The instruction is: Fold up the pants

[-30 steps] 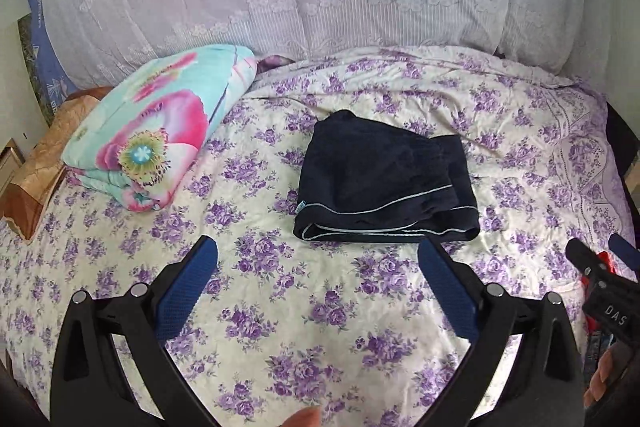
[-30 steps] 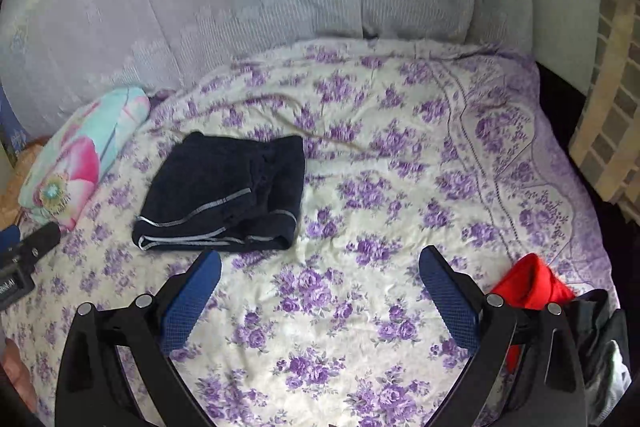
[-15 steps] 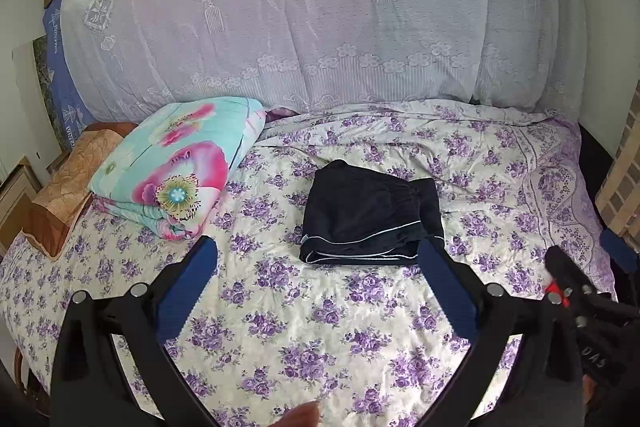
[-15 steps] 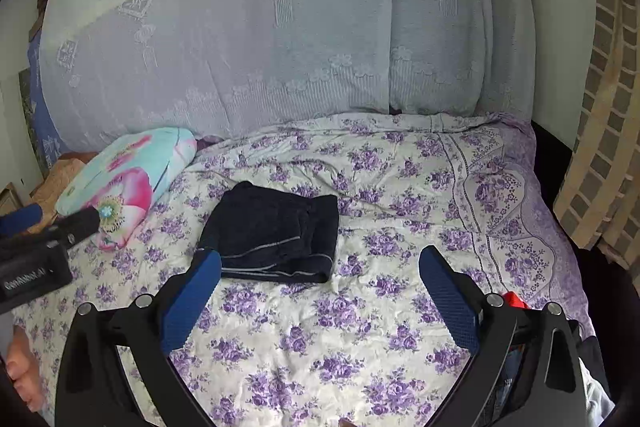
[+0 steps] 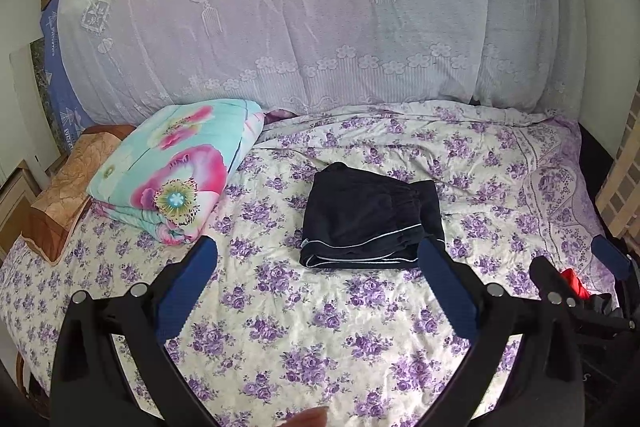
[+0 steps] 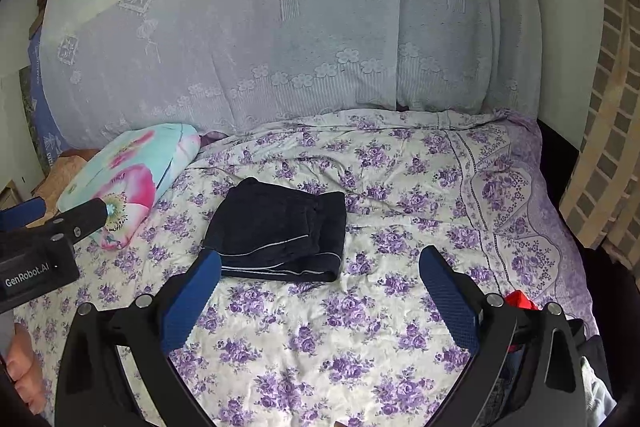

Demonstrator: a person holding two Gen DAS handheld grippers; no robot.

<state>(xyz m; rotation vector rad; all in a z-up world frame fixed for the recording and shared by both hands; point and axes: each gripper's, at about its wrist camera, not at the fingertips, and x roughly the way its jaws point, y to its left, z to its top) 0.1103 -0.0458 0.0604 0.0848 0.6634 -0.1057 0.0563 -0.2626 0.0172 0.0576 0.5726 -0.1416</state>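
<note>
Dark navy pants (image 5: 372, 219) with thin white piping lie folded into a compact rectangle in the middle of the bed; they also show in the right wrist view (image 6: 280, 231). My left gripper (image 5: 318, 253) is open and empty, held above the bedspread well short of the pants. My right gripper (image 6: 320, 263) is open and empty, also back from the pants. The left gripper's body (image 6: 36, 247) shows at the left edge of the right wrist view, and the right gripper's fingers (image 5: 608, 255) show at the right edge of the left wrist view.
The bed has a purple floral bedspread (image 5: 360, 327). A folded turquoise and pink floral quilt (image 5: 172, 167) lies at the left. A lace curtain (image 5: 320, 27) hangs behind. A red garment (image 6: 520, 301) lies on a clothes pile at the bed's right edge.
Both grippers have pulled back and risen away from the folded pants, so the pants look smaller and more of the curtain shows. Both stay open.
</note>
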